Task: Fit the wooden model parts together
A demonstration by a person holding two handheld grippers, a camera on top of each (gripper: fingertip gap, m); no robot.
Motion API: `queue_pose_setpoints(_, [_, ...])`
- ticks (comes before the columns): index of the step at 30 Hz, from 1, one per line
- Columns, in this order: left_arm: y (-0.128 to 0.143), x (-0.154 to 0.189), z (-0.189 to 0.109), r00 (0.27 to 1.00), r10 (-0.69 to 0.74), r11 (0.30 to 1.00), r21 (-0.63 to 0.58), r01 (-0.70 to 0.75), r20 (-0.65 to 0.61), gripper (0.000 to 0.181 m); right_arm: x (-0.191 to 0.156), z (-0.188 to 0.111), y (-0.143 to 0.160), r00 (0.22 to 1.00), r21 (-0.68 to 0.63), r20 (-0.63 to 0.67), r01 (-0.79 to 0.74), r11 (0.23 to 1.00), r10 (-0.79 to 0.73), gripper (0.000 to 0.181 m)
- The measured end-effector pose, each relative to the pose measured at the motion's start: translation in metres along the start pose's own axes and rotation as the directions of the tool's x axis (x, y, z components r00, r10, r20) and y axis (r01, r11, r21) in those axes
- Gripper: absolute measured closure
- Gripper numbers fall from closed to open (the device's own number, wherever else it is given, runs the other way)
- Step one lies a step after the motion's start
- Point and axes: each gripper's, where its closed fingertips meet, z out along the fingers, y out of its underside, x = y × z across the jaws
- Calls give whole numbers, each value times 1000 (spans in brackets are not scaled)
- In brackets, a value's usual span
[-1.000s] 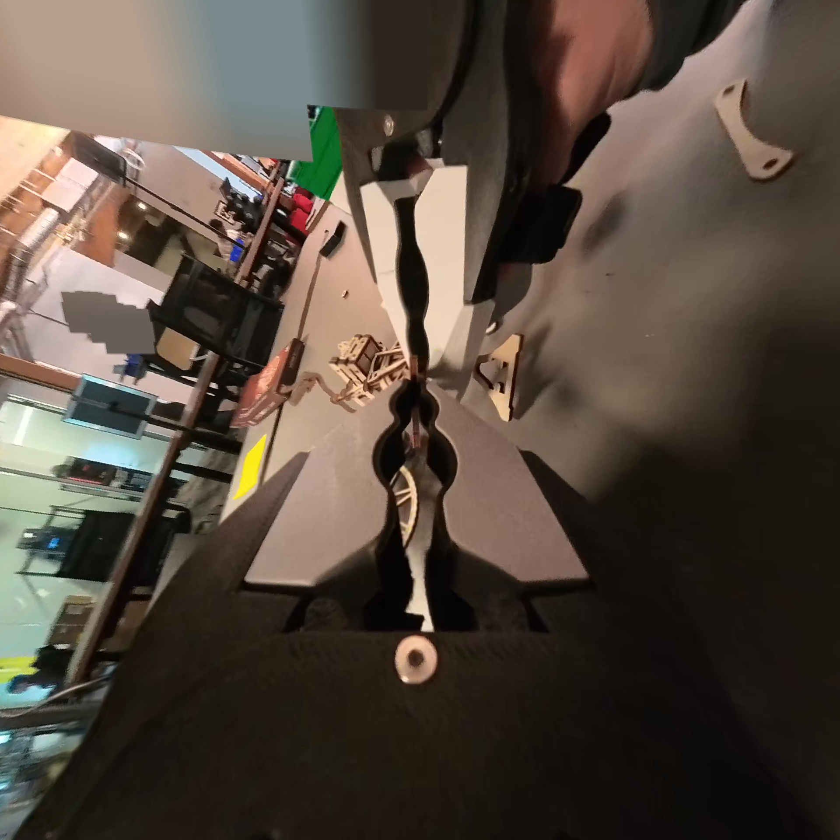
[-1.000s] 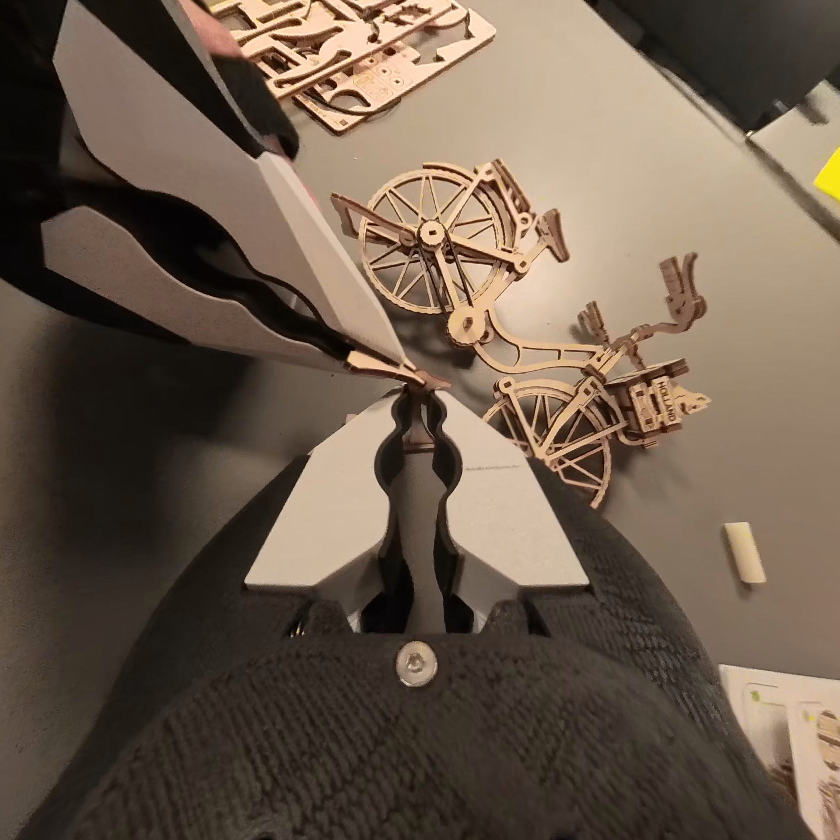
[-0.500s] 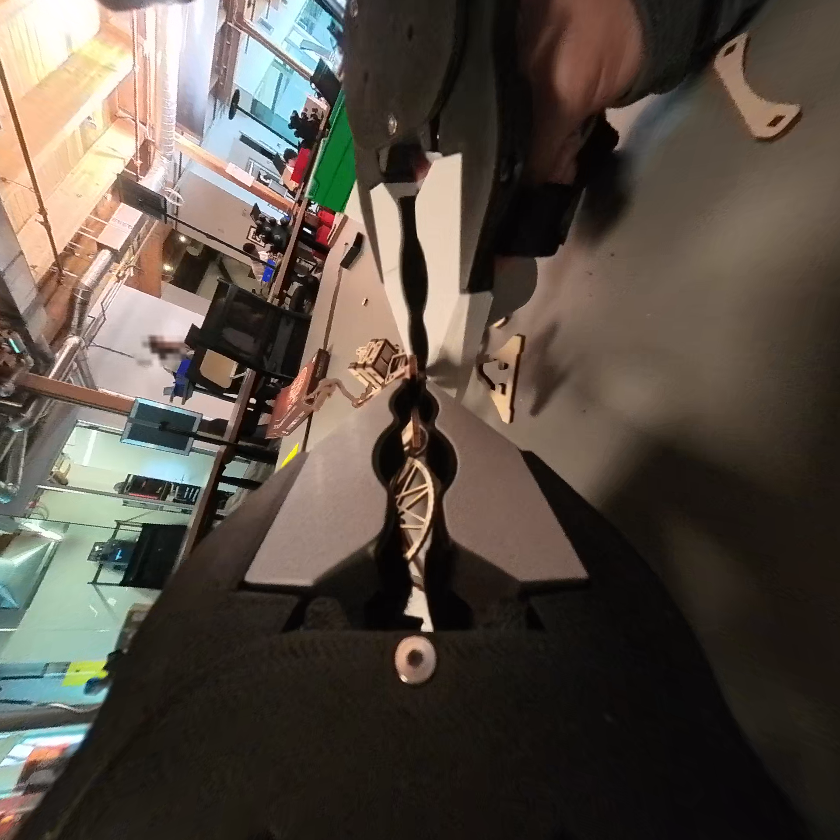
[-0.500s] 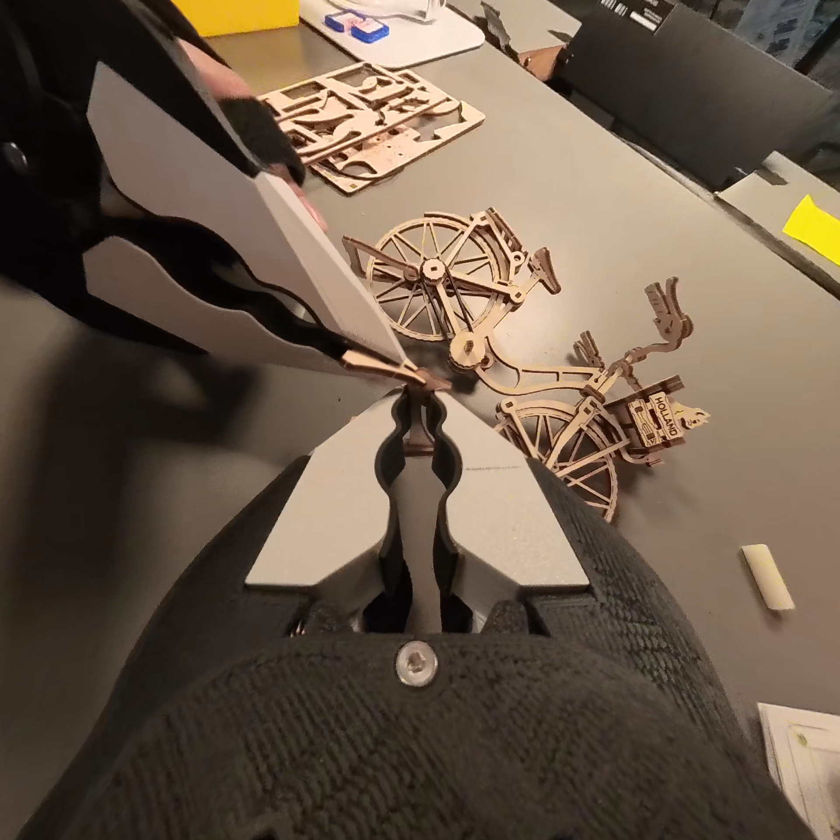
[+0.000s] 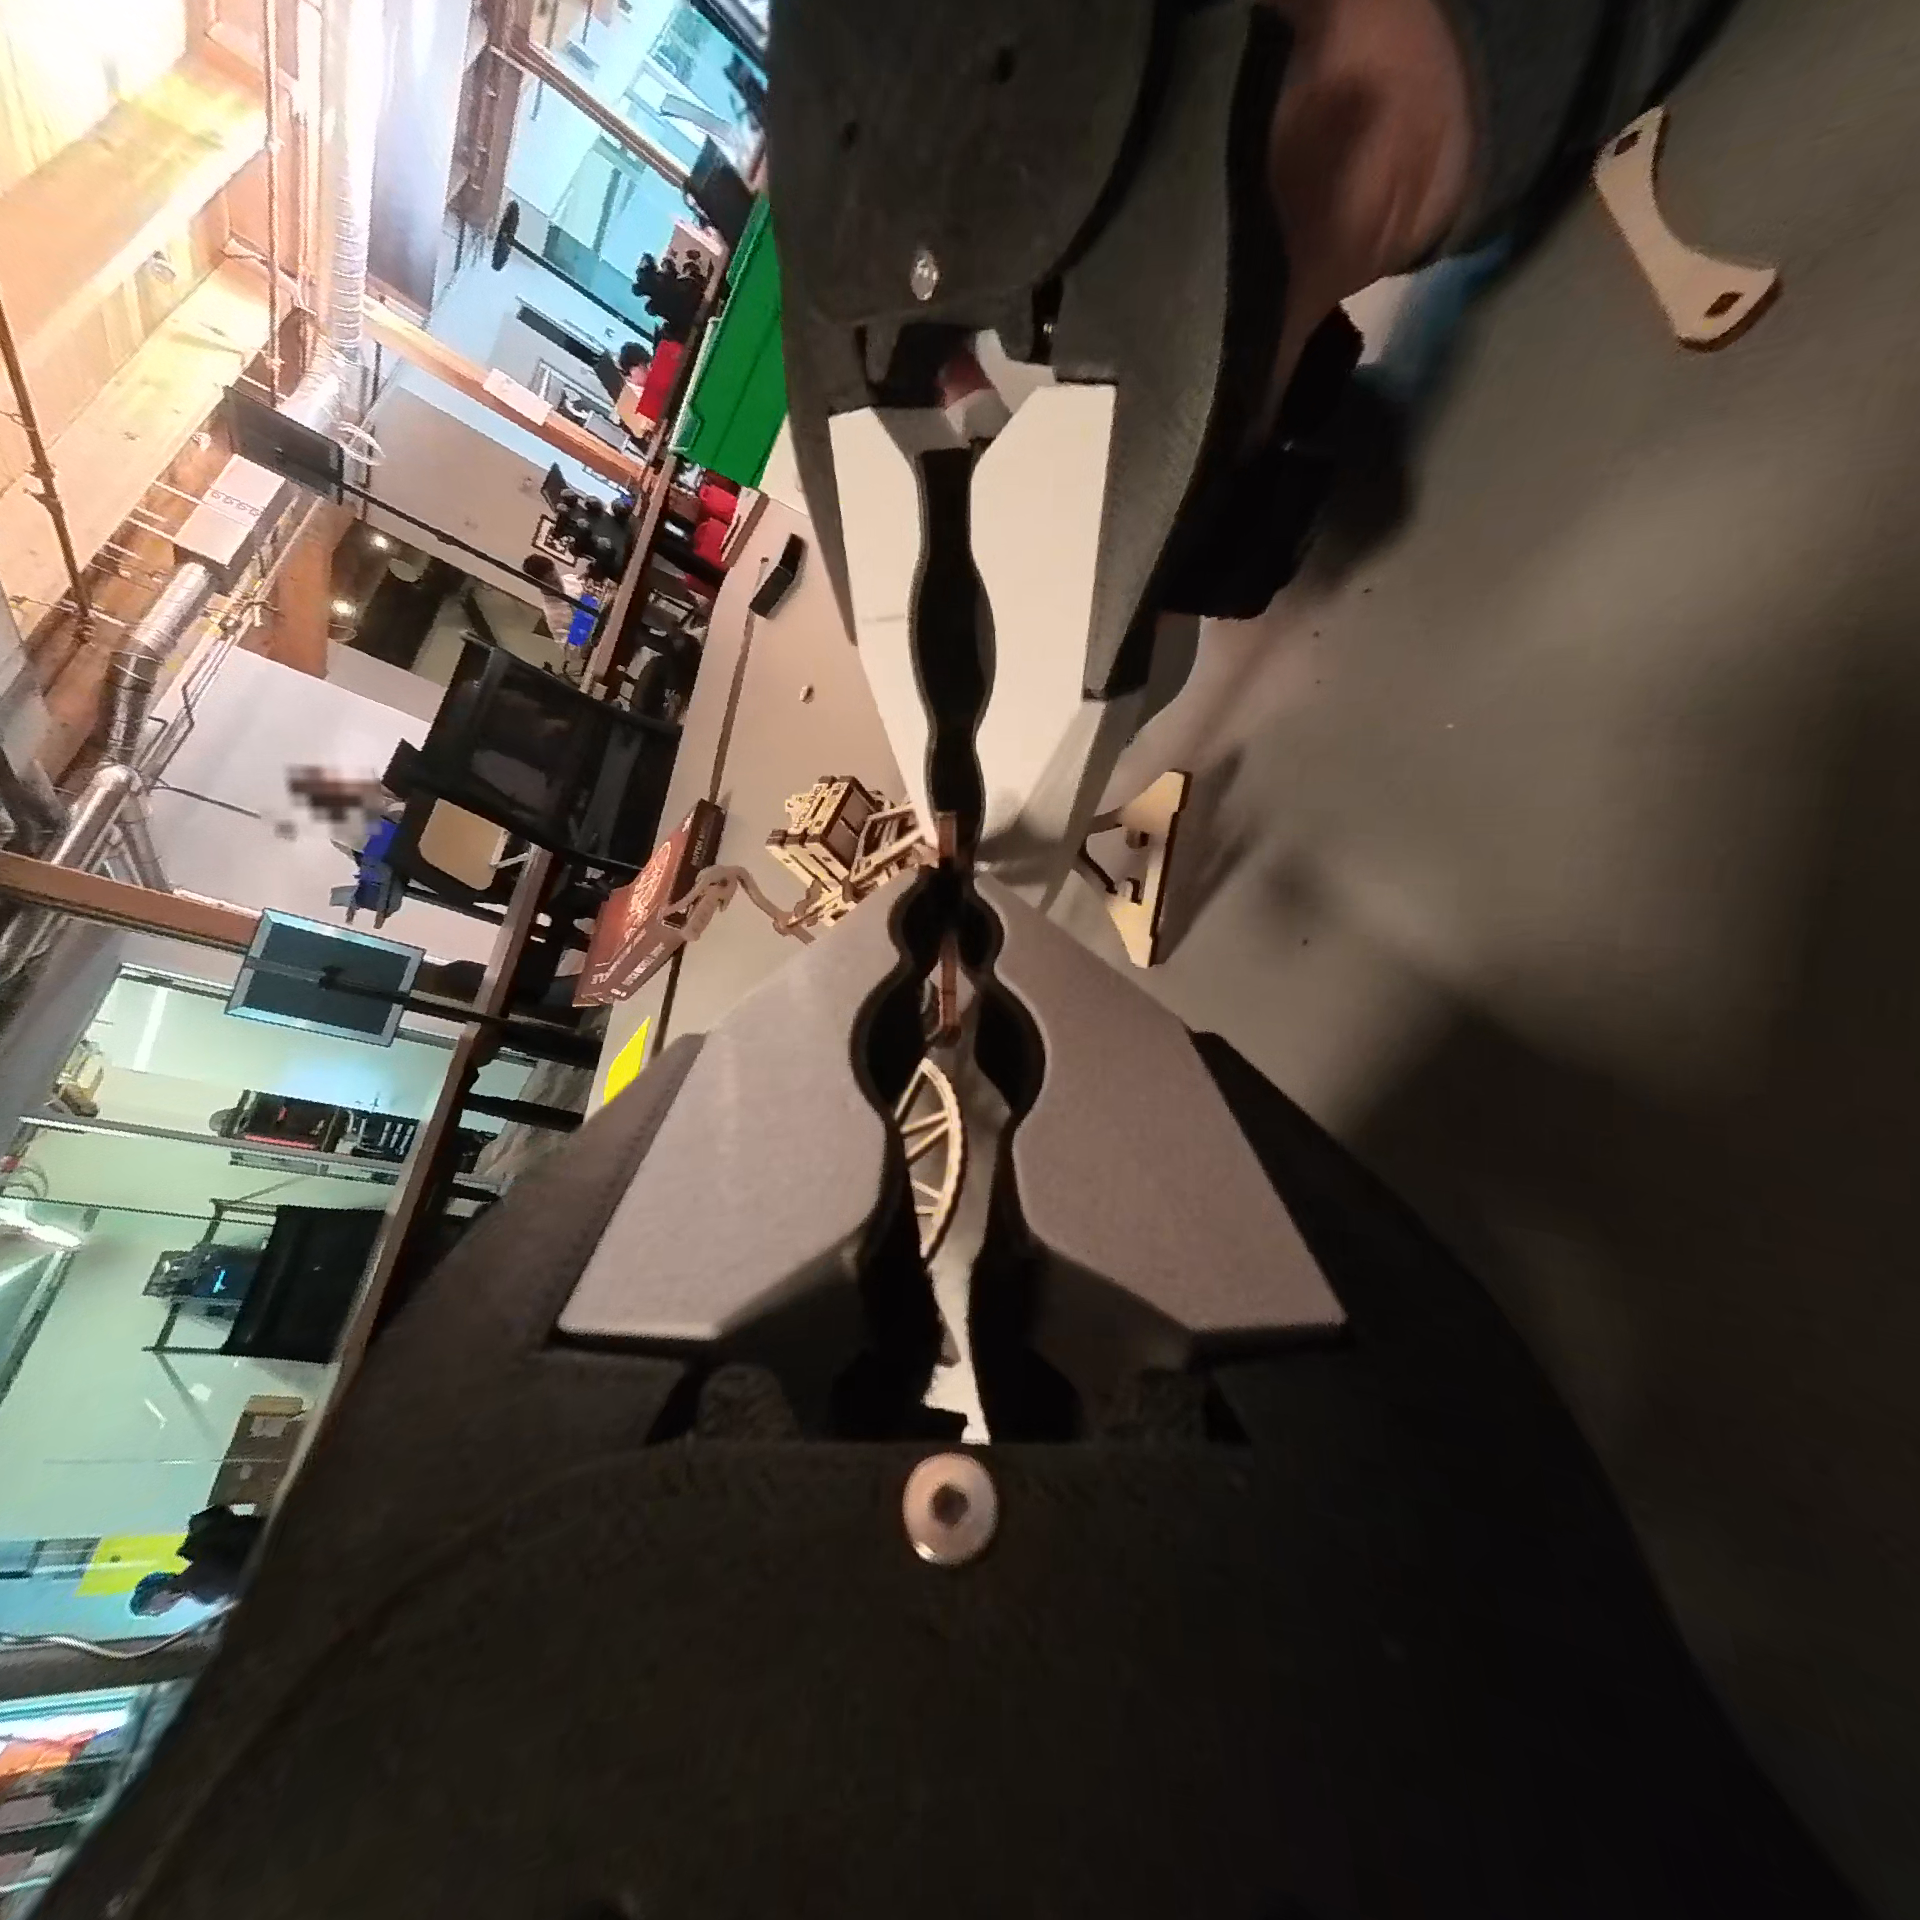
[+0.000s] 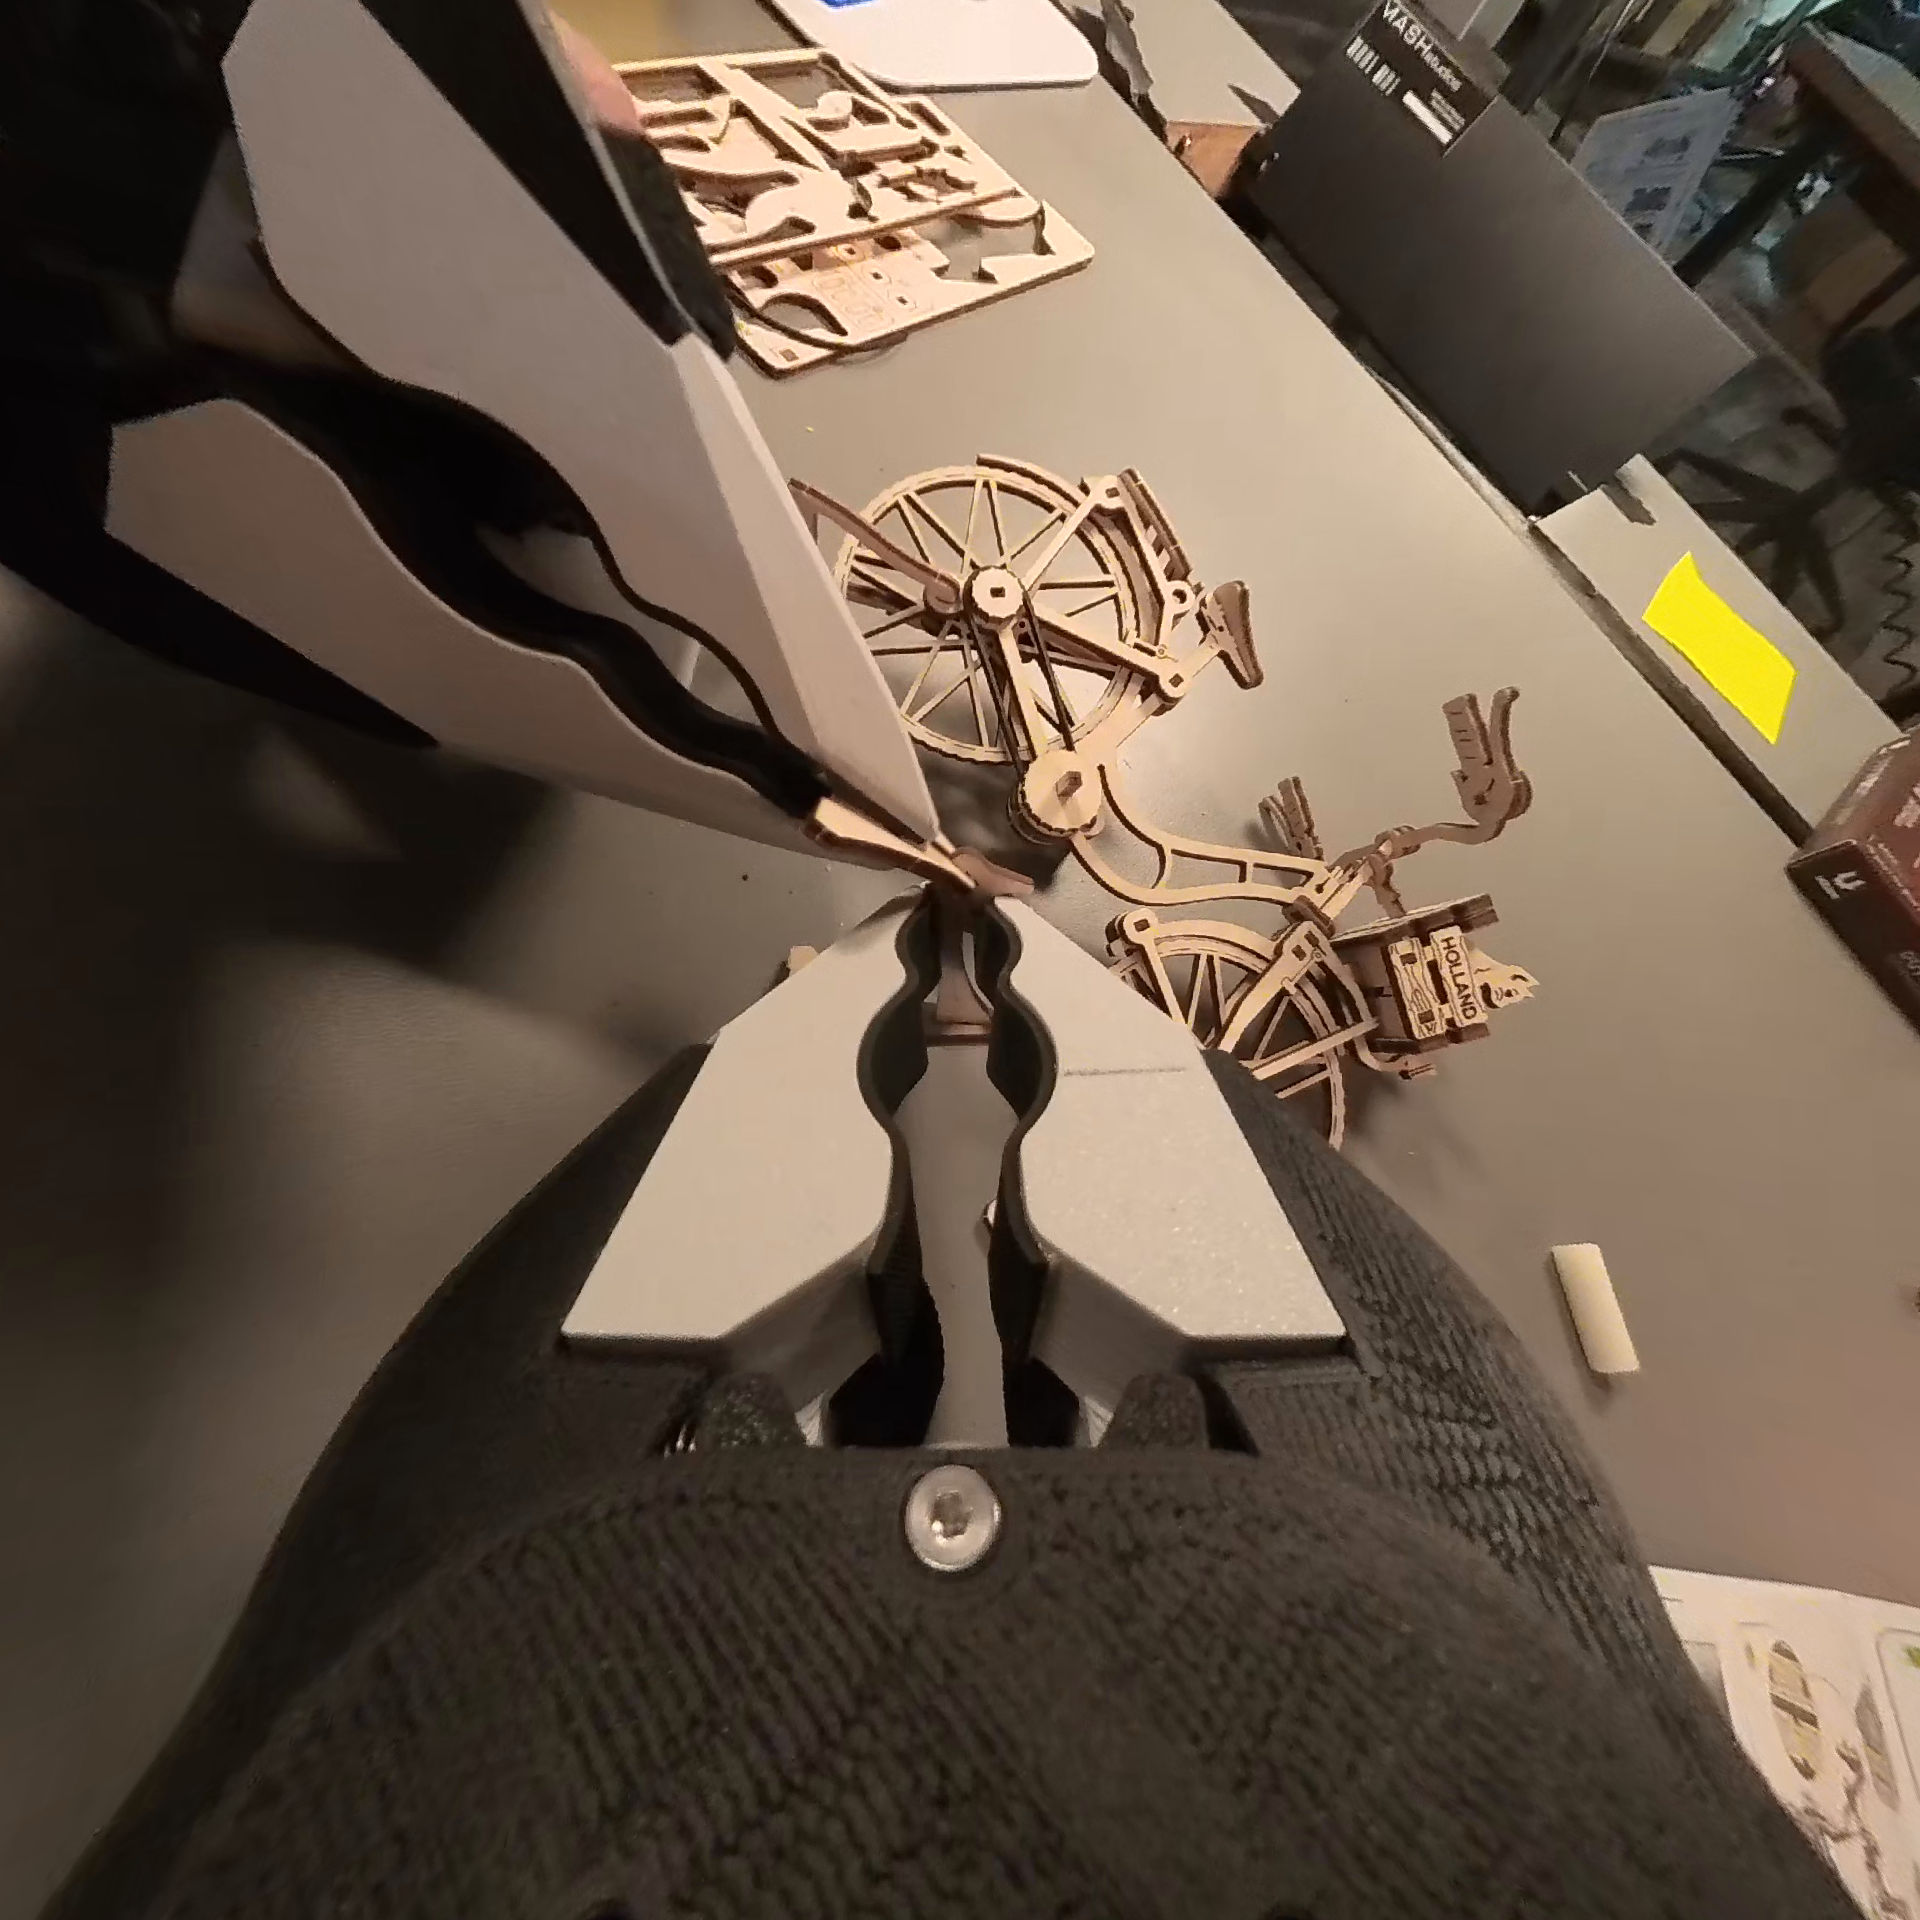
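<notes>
My left gripper point(image 5: 948, 899) is shut on a thin flat wooden piece point(image 5: 948, 977), seen edge-on between its fingers. My right gripper point(image 6: 961, 906) is shut on a small wooden piece point(image 6: 961, 1003). The two grippers meet tip to tip above the grey table point(image 6: 1351, 499), and the two pieces touch at the tips. In the right wrist view the left gripper point(image 6: 883, 831) comes in from the upper left, its piece point(image 6: 997, 883) poking out. In the left wrist view the right gripper point(image 5: 951, 826) comes from above. A wooden bicycle model point(image 6: 1091, 727) lies on its side just beyond.
A wooden parts sheet point(image 6: 862, 239) lies at the back. A white stick point(image 6: 1595, 1309), a paper sheet point(image 6: 1787, 1714), a brown box point(image 6: 1870, 862), a yellow note point(image 6: 1714, 644) and a black box point(image 6: 1486, 260) are to the right. Loose wooden parts point(image 5: 1143, 862) lie near the grippers. My left and right fingertips are right by each other.
Both grippers stay shut and tip to tip on their pieces. The right wrist view has tilted up, so more of the far table shows. The left wrist view has turned slightly.
</notes>
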Motion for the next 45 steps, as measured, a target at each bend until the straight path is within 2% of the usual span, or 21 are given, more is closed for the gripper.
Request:
queue_pose_setpoints(4, [1,1,0,1000,-12,1000,3,12,-11,180,0,1,1,999,-6,-23,41,999,-42,180])
queue_pose_setpoints(10, [0,4,0,1000,-3,1000,5,3,-26,180,3,1,2,976,-30,-90,195,980,-197,179])
queue_pose_setpoints(13, [2,2,1,999,34,999,-17,-34,-7,180,3,1,3,987,-18,-66,147,989,-148,178])
queue_pose_setpoints(16, [-1,-4,-1,999,43,999,-14,-43,33,180,3,0,-2,1000,29,-5,18,999,-18,178])
queue_pose_setpoints(19, [-3,-5,-1,997,62,998,-5,-62,51,179,4,0,-3,1000,35,-18,6,999,-6,177])
queue_pose_setpoints(22, [-5,-5,-1,996,71,997,-5,-71,58,162,4,-1,-7,1000,56,-12,-20,998,21,177])
queue_pose_setpoints(25, [-4,-6,-2,996,69,998,-2,-69,62,161,6,-2,-7,1000,57,-23,-18,998,19,177])
queue_pose_setpoints(27, [-5,-7,-3,995,76,997,0,-76,65,164,7,-2,-6,999,57,-26,-18,998,20,177])
queue_pose_setpoints(30, [-3,-8,-4,989,123,992,-18,-122,83,179,7,-2,-6,999,53,-26,-18,998,19,177])
queue_pose_setpoints(36, [-1,-8,-2,984,162,986,-54,-159,76,180,6,-1,-4,999,35,-18,-46,998,46,178])
queue_pose_setpoints(40, [-2,-8,-2,982,168,985,-55,-164,82,180,4,-1,-5,988,30,46,-149,988,148,178])
queue_pose_setpoints(45, [-4,-7,-2,987,149,989,-39,-146,68,180,3,-2,-5,996,34,19,-92,995,92,178])
